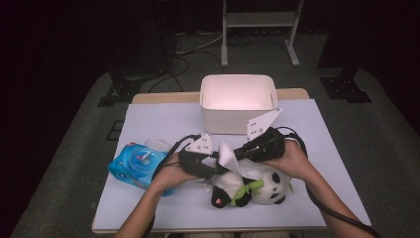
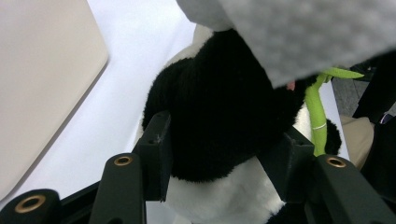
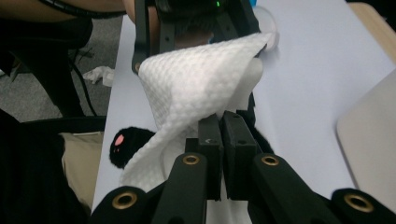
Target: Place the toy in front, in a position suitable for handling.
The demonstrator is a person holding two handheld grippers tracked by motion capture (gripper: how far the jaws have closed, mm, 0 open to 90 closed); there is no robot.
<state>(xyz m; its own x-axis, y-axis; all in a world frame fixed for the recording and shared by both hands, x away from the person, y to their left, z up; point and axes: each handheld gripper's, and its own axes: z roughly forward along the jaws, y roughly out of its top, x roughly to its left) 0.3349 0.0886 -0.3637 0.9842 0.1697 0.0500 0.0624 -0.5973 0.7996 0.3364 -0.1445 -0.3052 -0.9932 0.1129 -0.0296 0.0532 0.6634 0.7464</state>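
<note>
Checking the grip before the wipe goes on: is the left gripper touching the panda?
Touching. In the left gripper view, the left gripper has both jaws pressed into the black plush of the panda, with no gap on either side.

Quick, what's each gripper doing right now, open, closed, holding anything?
Left gripper: closed on the black-and-white plush panda toy, jaws pressing its body.
Right gripper: shut, pinching the white textured cloth wipe.

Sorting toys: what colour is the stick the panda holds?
Bright green stick, clearest in the left gripper view.
</note>
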